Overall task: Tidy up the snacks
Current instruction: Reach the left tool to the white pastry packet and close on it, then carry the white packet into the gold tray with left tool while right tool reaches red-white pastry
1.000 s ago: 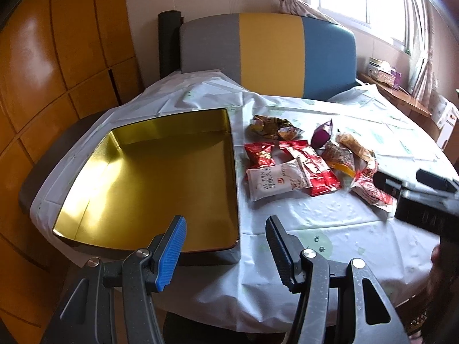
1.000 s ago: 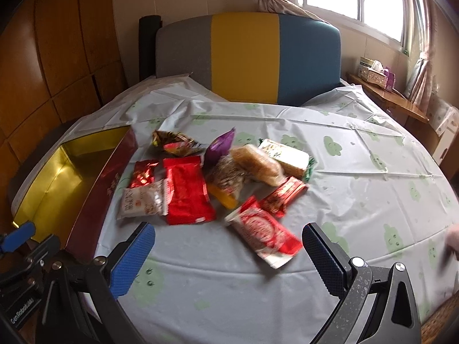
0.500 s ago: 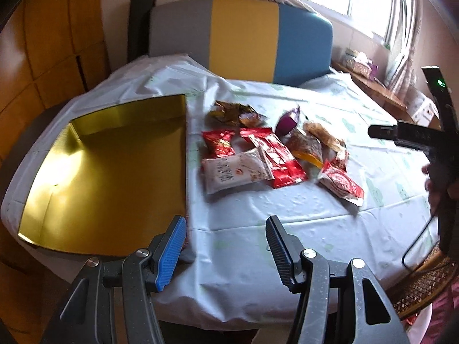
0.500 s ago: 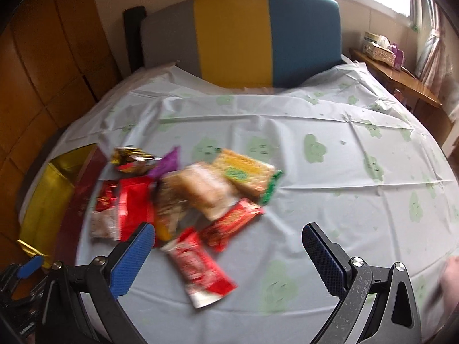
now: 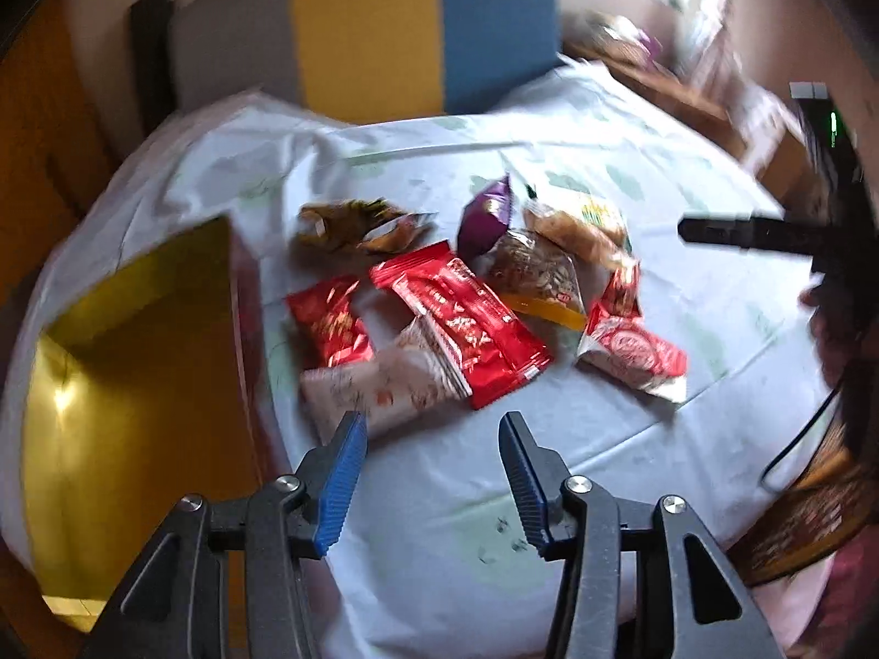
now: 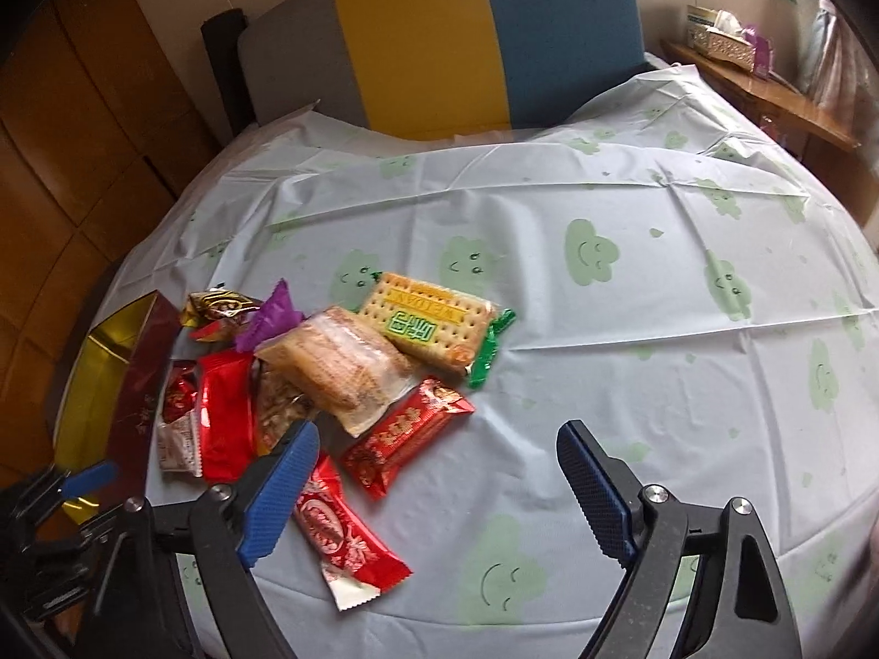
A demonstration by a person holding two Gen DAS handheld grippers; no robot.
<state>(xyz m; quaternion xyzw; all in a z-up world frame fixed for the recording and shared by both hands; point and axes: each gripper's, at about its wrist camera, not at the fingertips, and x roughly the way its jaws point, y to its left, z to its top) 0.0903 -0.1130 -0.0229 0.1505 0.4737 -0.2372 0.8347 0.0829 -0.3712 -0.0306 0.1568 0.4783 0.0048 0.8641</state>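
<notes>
A pile of snack packets lies on the table: a long red packet (image 5: 467, 324) (image 6: 225, 417), a white packet (image 5: 379, 390), a cracker pack with green print (image 6: 428, 329), a clear cookie bag (image 6: 340, 368), a red bar (image 6: 406, 434) and a red-and-white packet (image 6: 340, 532) (image 5: 637, 357). A gold-lined open box (image 5: 132, 373) (image 6: 104, 379) stands left of the pile. My left gripper (image 5: 431, 434) is open and empty, just short of the white packet. My right gripper (image 6: 439, 472) is open and empty, above the table near the red bar.
The round table wears a pale cloth with green cloud faces (image 6: 659, 329). A grey, yellow and blue chair back (image 6: 439, 38) stands behind it. A wooden shelf with a tissue box (image 6: 719, 38) is at the far right. Wood panels (image 6: 82, 110) lie left.
Both grippers have moved forward and closer to the snack pile. The left view has swung right, away from the box. Both stay open and empty.
</notes>
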